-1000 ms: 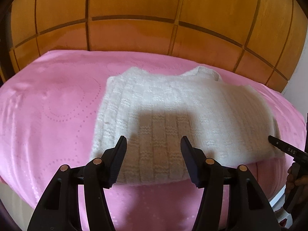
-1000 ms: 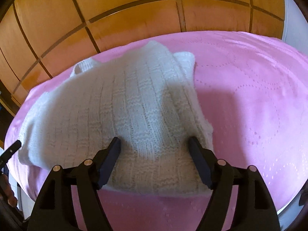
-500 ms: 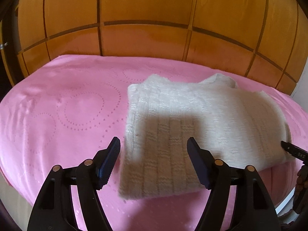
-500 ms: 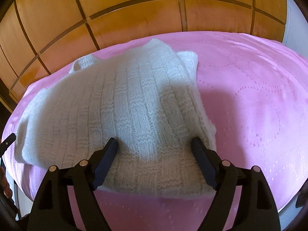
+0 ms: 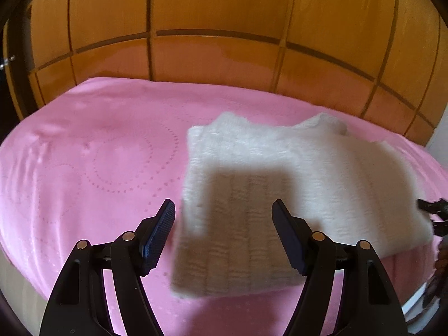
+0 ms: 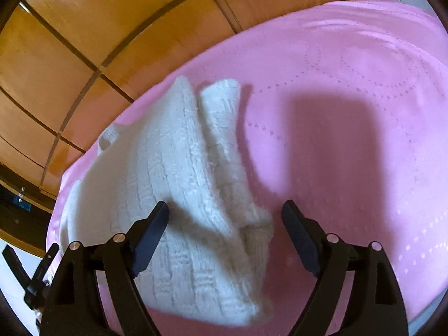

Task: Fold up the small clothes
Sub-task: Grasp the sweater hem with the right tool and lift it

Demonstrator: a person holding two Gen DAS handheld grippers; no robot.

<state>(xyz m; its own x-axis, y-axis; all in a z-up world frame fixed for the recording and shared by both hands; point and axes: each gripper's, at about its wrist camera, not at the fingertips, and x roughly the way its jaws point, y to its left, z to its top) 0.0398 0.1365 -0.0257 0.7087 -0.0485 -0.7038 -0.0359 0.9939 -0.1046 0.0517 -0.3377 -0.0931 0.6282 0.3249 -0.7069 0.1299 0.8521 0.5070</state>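
Left wrist view: a folded white sweater lies on the pink bedspread, right of middle, wood panels behind. Bare bedspread spreads wide to the sweater's left. The left hand-held gripper gapes wide, its jaws having just been opening, gripping nothing. The right hand-held gripper also gapes, empty, over the sweater's near corner.

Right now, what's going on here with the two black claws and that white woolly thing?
A person is folding a small white knitted sweater on a pink bedspread, working a hand-held gripper with each hand. The sweater lies folded into a thick bundle. The left gripper hangs open above its near left corner, and its jaws have just been opening. The right gripper hangs open above the near right corner. Neither is pinching the fabric.
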